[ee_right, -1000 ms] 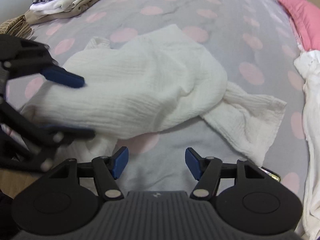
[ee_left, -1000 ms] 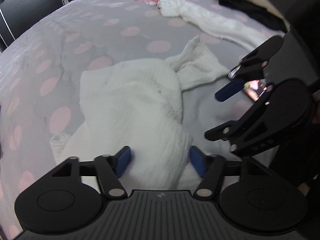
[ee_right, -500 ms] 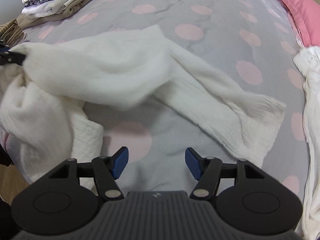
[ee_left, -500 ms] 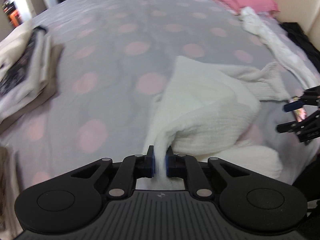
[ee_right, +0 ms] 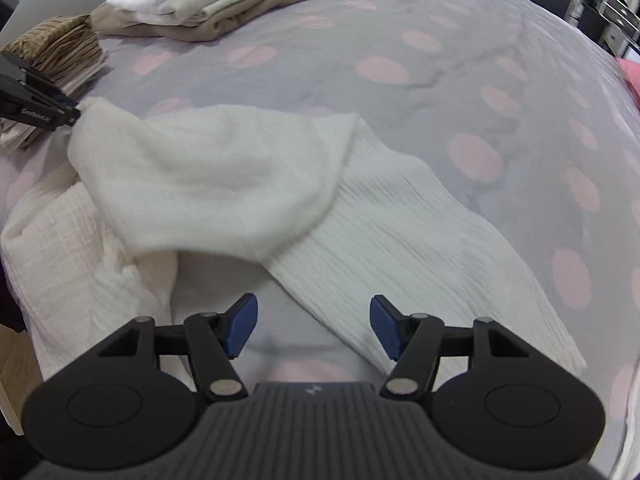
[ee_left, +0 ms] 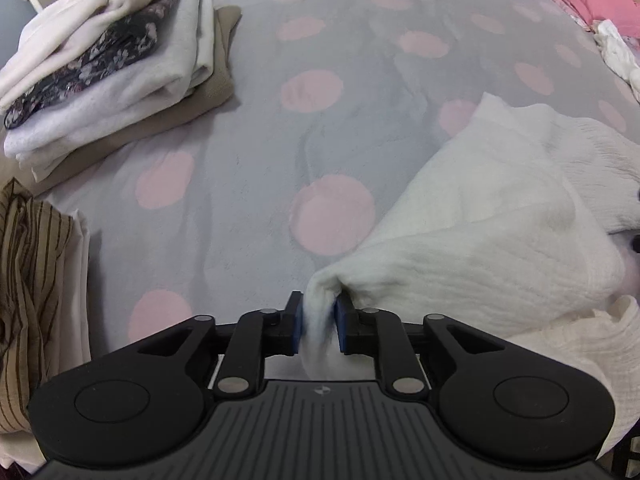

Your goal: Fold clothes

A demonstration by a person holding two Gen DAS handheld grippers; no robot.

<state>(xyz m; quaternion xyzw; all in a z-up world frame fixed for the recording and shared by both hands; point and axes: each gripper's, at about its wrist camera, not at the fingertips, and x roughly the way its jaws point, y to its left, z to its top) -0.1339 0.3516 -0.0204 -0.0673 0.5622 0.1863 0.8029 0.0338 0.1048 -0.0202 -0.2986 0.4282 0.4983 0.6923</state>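
One white garment lies crumpled on the dotted bedspread, and it is the piece being worked. Relative to the folded stack at the far side of the bed, it sits well apart, nearer the camera and off to the other side in the left wrist view. The left gripper has a bunched edge of it pinched between its blue pads; its jaws have just eased slightly wider, yet the cloth is still clamped and trails taut from the tips. The right gripper stands wide apart with nothing in it, hovering over bare bedspread with a ribbed flap of the garment just beside one finger.

The fabric looks light, crinkled and very limp: it sags between supports, rucks into soft ridges and will not keep a line by itself. It seems grippy rather than slippery, and in no way fragile. A thin pinch could still slide out under a hard pull, so a hem or corner, where layers double, looks the safest hold. For the free gripper, that near ribbed flap's lower edge seems the sensible place, well away from the stack.
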